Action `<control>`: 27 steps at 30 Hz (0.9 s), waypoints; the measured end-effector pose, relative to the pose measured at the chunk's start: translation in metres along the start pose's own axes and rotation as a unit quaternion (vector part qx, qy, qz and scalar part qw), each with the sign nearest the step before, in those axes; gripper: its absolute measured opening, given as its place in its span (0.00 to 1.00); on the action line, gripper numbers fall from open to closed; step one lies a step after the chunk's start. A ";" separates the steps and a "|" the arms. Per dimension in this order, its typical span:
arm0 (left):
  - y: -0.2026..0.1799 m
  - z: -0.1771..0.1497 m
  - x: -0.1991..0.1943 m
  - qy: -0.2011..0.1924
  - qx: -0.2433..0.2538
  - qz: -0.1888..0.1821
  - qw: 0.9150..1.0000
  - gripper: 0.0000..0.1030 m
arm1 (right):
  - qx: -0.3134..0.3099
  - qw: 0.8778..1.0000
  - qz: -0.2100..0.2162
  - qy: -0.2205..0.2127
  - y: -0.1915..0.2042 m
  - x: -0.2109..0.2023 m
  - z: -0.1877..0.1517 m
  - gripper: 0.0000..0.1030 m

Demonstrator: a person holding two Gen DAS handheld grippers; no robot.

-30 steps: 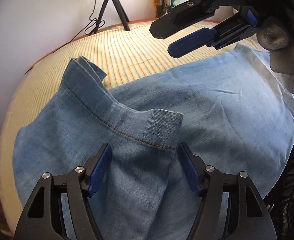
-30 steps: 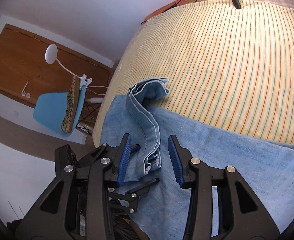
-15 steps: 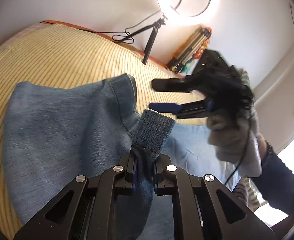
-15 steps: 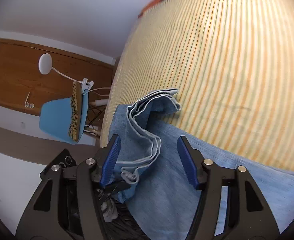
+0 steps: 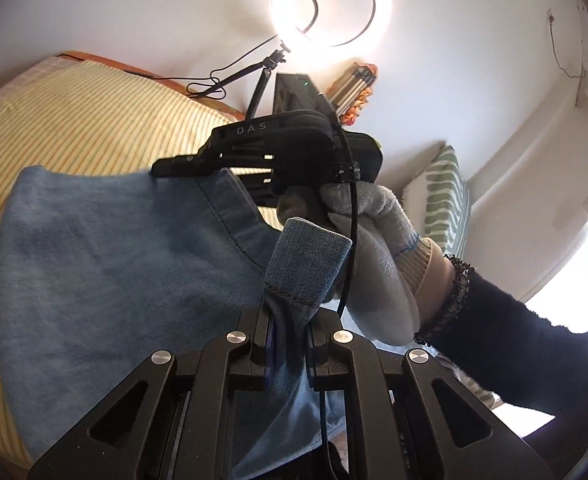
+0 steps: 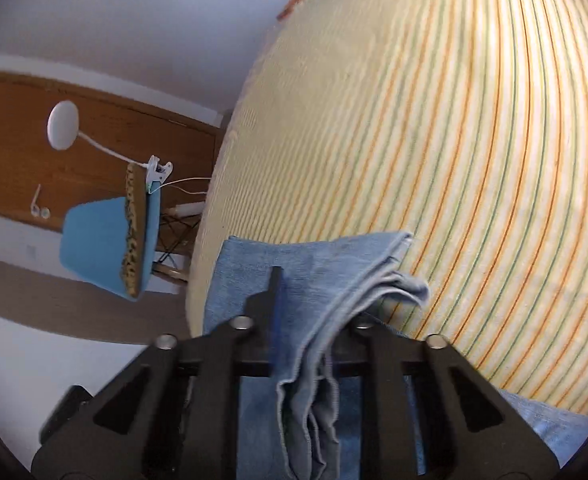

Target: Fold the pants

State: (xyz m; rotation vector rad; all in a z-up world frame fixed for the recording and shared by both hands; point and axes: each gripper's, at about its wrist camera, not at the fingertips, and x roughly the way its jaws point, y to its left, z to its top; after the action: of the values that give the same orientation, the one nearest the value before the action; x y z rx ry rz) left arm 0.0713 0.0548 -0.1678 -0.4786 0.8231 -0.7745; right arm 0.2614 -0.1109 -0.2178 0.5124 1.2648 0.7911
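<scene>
Light blue denim pants (image 5: 114, 260) lie on a bed with a yellow striped sheet (image 5: 74, 120). My left gripper (image 5: 288, 320) is shut on a raised fold of the stitched hem, which stands up between its fingers. In the same view my right gripper (image 5: 166, 168), held by a gloved hand (image 5: 374, 248), sits at the far corner of the denim. The right wrist view shows my right gripper (image 6: 314, 304) closing on the stacked hem layers of the pants (image 6: 322, 256). The cloth is between its jaws and drapes over the right finger.
A lit ring light (image 5: 330, 4) on a tripod stands behind the bed by the wall. A green striped pillow (image 5: 446, 196) leans at the right. Off the bed's left edge are a blue chair (image 6: 106, 240), a white clip lamp (image 6: 63, 125) and a wooden door (image 6: 14, 152).
My left gripper shut on the hem fold, then rolled and lifted it. My right gripper spread over the stacked hem edges, then closed on them.
</scene>
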 end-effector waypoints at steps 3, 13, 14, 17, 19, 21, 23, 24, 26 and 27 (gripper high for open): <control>-0.005 -0.009 -0.003 0.004 0.000 -0.008 1.000 0.10 | -0.026 0.999 -0.020 -0.022 0.012 -0.019 -0.002 0.08; -0.058 -0.024 0.021 0.019 0.041 -0.059 0.997 0.10 | -0.070 0.989 -0.098 -0.087 0.026 -0.108 -0.035 0.07; -0.065 -0.025 0.025 0.021 0.045 -0.067 0.997 0.10 | -0.070 0.988 -0.103 -0.093 0.025 -0.117 -0.039 0.07; -0.086 -0.026 0.038 0.028 0.056 -0.092 0.994 0.10 | -0.062 0.985 -0.116 -0.111 0.018 -0.146 -0.050 0.07; -0.101 -0.028 0.049 0.034 0.064 -0.107 0.992 0.10 | -0.057 0.982 -0.131 -0.120 0.014 -0.160 -0.056 0.07; -0.112 -0.028 0.058 0.039 0.069 -0.121 0.990 0.10 | -0.052 0.980 -0.142 -0.132 0.010 -0.174 -0.063 0.07; -0.123 -0.029 0.067 0.046 0.076 -0.131 0.987 0.10 | -0.045 0.977 -0.153 -0.141 0.002 -0.192 -0.070 0.07; -0.130 -0.030 0.073 0.052 0.084 -0.135 0.986 0.10 | -0.043 0.976 -0.156 -0.144 0.000 -0.197 -0.073 0.07; -0.139 -0.032 0.085 0.063 0.092 -0.140 0.984 0.10 | -0.038 0.974 -0.169 -0.148 -0.008 -0.210 -0.080 0.07; -0.146 -0.033 0.092 0.072 0.099 -0.143 0.982 0.10 | -0.036 0.972 -0.177 -0.150 -0.013 -0.217 -0.084 0.07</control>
State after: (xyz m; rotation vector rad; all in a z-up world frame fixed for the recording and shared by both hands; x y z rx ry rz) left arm 0.0240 -0.1115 -0.1366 -0.3699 0.8105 -1.1553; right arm 0.1620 -0.2923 -0.1096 0.3189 1.0033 0.4374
